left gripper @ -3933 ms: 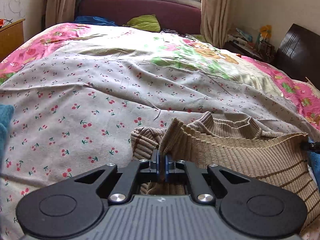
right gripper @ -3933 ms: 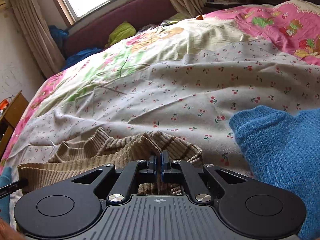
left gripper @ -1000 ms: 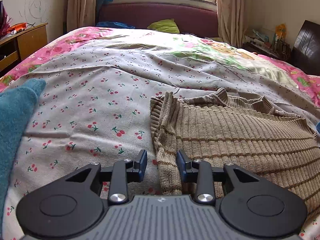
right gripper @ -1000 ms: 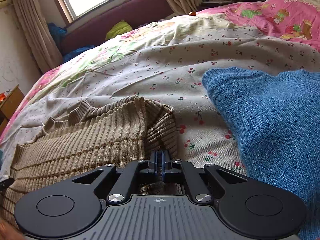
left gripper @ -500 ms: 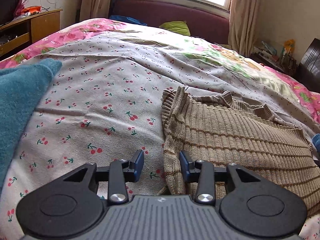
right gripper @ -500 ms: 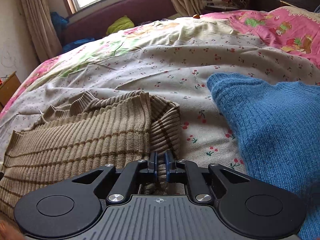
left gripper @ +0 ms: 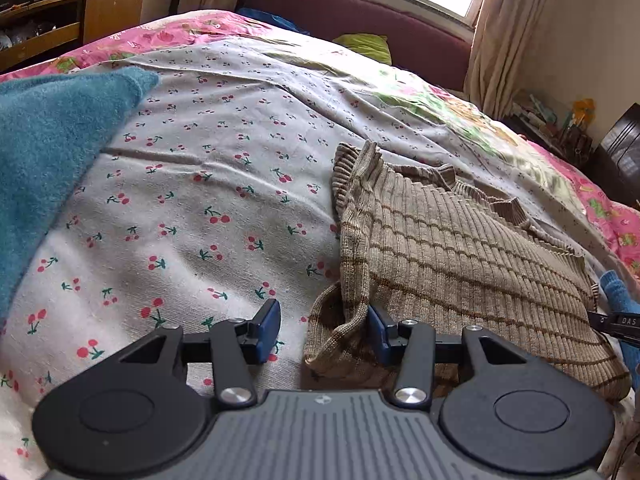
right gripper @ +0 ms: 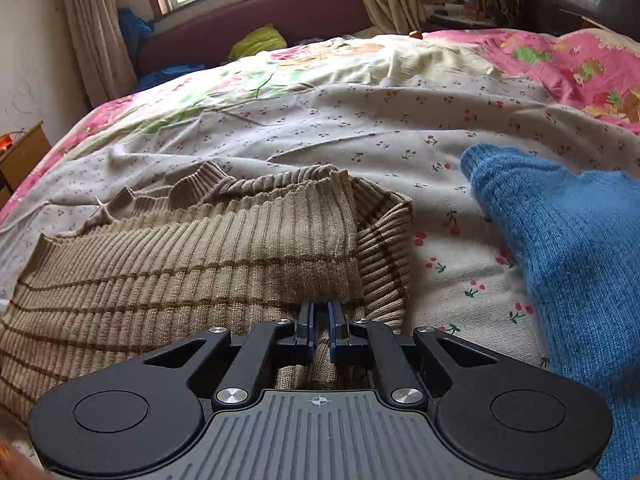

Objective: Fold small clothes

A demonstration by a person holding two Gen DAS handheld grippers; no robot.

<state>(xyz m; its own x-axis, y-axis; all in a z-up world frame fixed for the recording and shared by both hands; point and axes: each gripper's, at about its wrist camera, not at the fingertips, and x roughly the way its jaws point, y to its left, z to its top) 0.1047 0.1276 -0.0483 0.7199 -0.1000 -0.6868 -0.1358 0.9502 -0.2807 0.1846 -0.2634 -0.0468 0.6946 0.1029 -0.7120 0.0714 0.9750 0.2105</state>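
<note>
A tan ribbed sweater with brown stripes (left gripper: 460, 256) lies folded on the cherry-print bedsheet (left gripper: 208, 200). My left gripper (left gripper: 324, 332) is open at the sweater's near left corner, with a fold of knit resting against the right finger. In the right wrist view the sweater (right gripper: 180, 264) lies flat with a sleeve fold at its right edge. My right gripper (right gripper: 319, 330) has its jaws slightly parted around the sweater's near edge, with the knit between them.
A teal garment (left gripper: 48, 160) lies at the left. A blue knitted garment (right gripper: 572, 256) lies at the right. A maroon headboard (right gripper: 248, 16) and a green pillow (right gripper: 258, 40) are at the far end, and a wooden cabinet (left gripper: 72, 28) stands left of the bed.
The sweater has been laid down flat on the sheet. My left gripper opened wide and let go. My right gripper's jaws have parted a little from fully shut.
</note>
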